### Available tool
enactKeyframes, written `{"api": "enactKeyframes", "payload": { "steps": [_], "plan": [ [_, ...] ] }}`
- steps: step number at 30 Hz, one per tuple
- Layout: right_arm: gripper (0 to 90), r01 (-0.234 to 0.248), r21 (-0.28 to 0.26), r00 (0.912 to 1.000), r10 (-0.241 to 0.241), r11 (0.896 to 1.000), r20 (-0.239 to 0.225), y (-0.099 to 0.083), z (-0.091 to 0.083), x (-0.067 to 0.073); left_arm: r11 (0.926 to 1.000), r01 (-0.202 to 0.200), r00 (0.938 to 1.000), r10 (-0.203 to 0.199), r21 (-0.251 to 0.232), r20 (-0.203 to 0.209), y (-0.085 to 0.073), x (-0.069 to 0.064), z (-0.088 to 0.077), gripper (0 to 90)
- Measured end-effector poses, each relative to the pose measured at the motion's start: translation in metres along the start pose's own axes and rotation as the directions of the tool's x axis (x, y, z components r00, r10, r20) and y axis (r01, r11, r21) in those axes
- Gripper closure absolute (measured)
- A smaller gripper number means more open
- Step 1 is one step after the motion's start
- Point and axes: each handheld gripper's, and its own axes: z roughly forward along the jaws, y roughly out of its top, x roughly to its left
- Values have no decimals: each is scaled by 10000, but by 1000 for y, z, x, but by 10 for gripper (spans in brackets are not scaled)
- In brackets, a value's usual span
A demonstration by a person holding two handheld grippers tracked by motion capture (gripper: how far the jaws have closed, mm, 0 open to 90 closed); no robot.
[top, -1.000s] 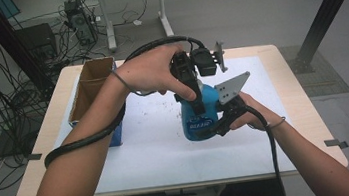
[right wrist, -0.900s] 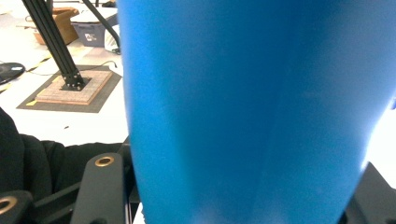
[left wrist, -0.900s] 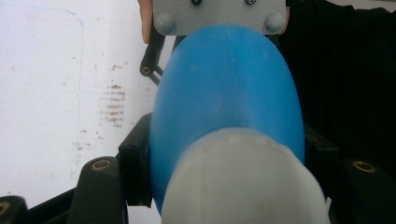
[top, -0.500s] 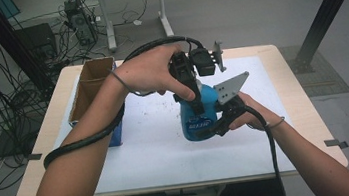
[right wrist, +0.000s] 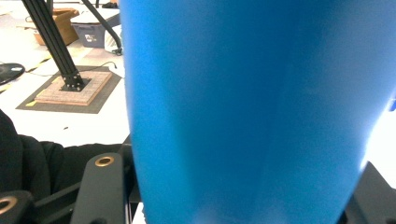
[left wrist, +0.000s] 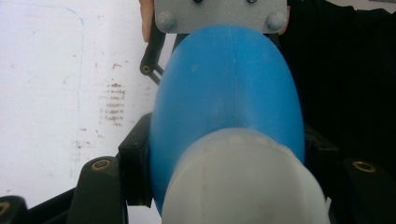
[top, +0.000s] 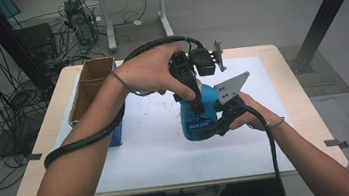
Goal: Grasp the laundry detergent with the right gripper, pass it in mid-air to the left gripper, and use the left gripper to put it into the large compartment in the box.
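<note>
A blue bottle (top: 199,117) stood upright near the middle of the table (top: 288,134). The left gripper (top: 189,88) clamped its white cap (left wrist: 243,182) from above; the right gripper (top: 218,120) was closed on its body from the side. A cardboard box (top: 91,83) sat by the left edge.

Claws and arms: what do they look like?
Both claws, left and right, are black with brass-coloured pivot bushings. A grey three-cornered plate tops the right one. Thick black cables trail from each. Forearms are bare, with a thin band at each wrist.
</note>
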Motion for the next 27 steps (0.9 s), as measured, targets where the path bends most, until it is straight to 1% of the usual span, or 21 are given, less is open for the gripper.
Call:
{"api": "enactKeyframes", "payload": {
  "steps": [14,27],
  "plan": [
    [404,35,-21,10000,-35,10000,14,0,-1,1,9999,-56,10000,56,98,-74,2,-2,-1,375],
    [404,52,-48,10000,-52,10000,20,1,-1,1,10000,-21,9999,21,13,-102,2,-3,-2,375]
  ]
}}
